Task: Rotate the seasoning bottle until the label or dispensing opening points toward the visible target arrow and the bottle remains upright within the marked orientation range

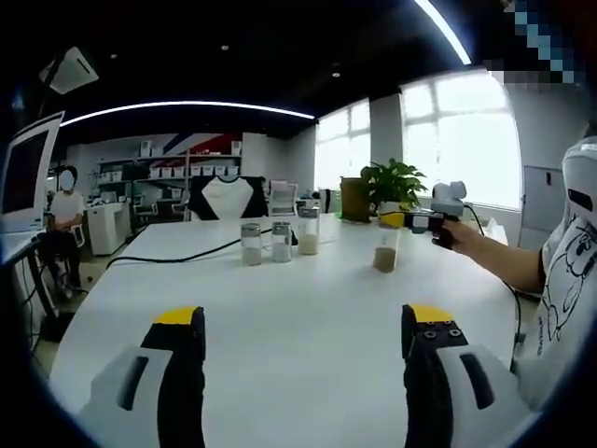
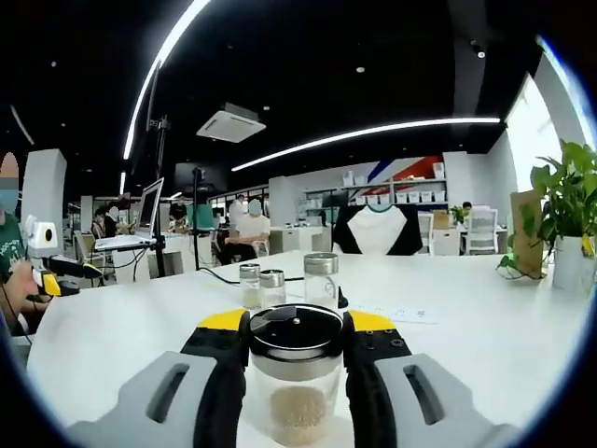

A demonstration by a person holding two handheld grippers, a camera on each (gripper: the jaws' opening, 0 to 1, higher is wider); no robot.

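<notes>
Open office, dark ceiling (image 2: 373, 37) with curved light strips (image 2: 373, 131) and a ceiling vent unit (image 2: 231, 122). Large bright windows (image 1: 466, 140) along one side. Long white table (image 1: 308, 317); black cable (image 1: 177, 254) across it. Potted plant (image 1: 392, 182) at the far end. Shelves (image 1: 177, 173) with boxes on the back wall. Monitor (image 1: 23, 173) at the table's edge.

It is an open office: a long white desk (image 1: 308, 327), shelves (image 1: 177, 168) with boxes, a monitor (image 2: 149, 210), office chairs (image 2: 480, 229), and people sitting at desks.
</notes>
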